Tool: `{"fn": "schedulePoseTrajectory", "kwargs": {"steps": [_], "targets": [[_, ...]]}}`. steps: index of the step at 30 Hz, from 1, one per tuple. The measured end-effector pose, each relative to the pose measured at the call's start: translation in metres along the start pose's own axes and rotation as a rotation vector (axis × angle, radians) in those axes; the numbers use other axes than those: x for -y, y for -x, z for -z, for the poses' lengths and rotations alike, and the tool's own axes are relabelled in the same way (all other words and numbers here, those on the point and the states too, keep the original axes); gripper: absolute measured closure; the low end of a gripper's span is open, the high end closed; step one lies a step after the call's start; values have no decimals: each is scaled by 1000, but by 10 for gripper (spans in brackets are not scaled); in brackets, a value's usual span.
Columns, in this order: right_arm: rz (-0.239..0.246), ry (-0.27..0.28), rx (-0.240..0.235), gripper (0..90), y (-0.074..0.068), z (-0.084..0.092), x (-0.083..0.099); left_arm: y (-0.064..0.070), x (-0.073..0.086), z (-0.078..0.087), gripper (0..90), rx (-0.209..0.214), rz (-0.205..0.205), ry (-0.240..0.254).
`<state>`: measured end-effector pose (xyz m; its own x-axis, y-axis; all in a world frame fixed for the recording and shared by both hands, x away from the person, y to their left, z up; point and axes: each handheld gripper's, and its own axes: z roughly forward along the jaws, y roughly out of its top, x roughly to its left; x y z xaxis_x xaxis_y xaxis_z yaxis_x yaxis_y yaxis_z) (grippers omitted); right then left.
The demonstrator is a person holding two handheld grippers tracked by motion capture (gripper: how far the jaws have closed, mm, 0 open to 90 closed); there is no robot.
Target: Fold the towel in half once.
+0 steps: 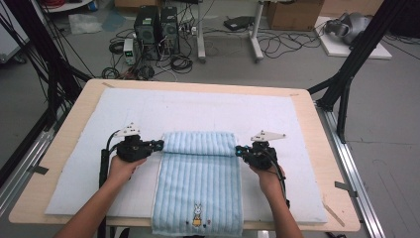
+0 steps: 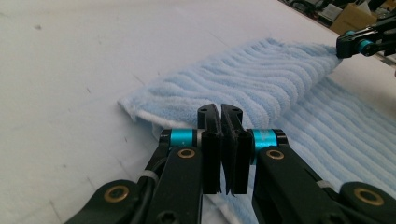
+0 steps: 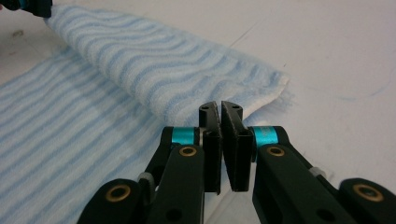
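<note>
White padding (image 1: pixel 297 148) covers the wooden worktop (image 1: pixel 317 148); at centre-left the left tool (image 1: pixel 159 145), jaws clamped, pinches the folded-over edge of a blue striped towel (image 1: pixel 198 173) at frame centre, while the right tool (image 1: pixel 238 149) grips its opposite edge, equally closed.

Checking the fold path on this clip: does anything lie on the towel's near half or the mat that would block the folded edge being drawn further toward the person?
Nothing visible does. The folded edge sits between the left tongs and right tongs, and the flat striped towel ahead of it is bare apart from its embroidered rabbit.
</note>
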<state>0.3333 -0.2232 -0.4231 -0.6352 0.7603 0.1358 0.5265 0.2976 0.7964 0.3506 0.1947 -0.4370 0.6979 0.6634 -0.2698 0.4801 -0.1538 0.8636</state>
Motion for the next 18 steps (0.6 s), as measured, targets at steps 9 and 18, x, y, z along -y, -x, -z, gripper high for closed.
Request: {"fn": "schedulePoseTrajectory", "kwargs": {"steps": [9, 18], "targets": [[-32, 51, 32, 630, 4, 7, 11, -4, 11, -3, 487, -108, 32, -28], [-61, 60, 77, 439, 9, 8, 12, -12, 8, 1, 426, -160, 63, -15]]}}
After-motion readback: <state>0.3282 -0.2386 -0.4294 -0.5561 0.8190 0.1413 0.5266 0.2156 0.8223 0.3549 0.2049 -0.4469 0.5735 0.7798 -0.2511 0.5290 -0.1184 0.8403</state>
